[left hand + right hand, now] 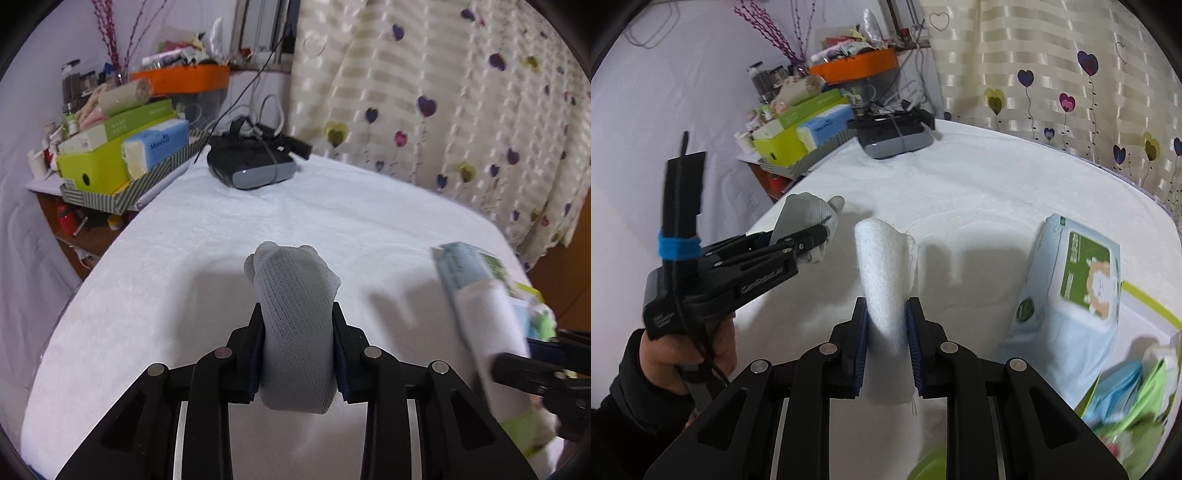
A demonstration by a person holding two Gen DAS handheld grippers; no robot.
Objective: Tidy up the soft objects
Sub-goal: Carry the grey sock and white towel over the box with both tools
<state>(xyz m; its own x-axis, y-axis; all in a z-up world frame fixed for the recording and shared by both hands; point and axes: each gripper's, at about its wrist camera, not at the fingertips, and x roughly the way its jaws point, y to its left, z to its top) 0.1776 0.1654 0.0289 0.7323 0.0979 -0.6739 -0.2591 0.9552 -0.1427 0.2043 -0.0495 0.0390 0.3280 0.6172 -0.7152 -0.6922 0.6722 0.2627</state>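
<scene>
The left tongs [297, 332] are clenched on a grey sock [295, 314], held above the near part of the white table [332, 206]. The right tongs [886, 332] grip a white cloth [884, 273] likewise. A wipes pack [1078, 273] lies right. Keep both grips firm; lower each item flat and well apart before releasing.

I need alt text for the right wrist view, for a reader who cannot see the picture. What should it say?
The right hand-held gripper is shut on a white fuzzy cloth above a white covered table. To its left, the left hand-held gripper holds a grey sock. A pale blue wet wipes pack lies to the right, and a dark headset sits at the far edge.
</scene>
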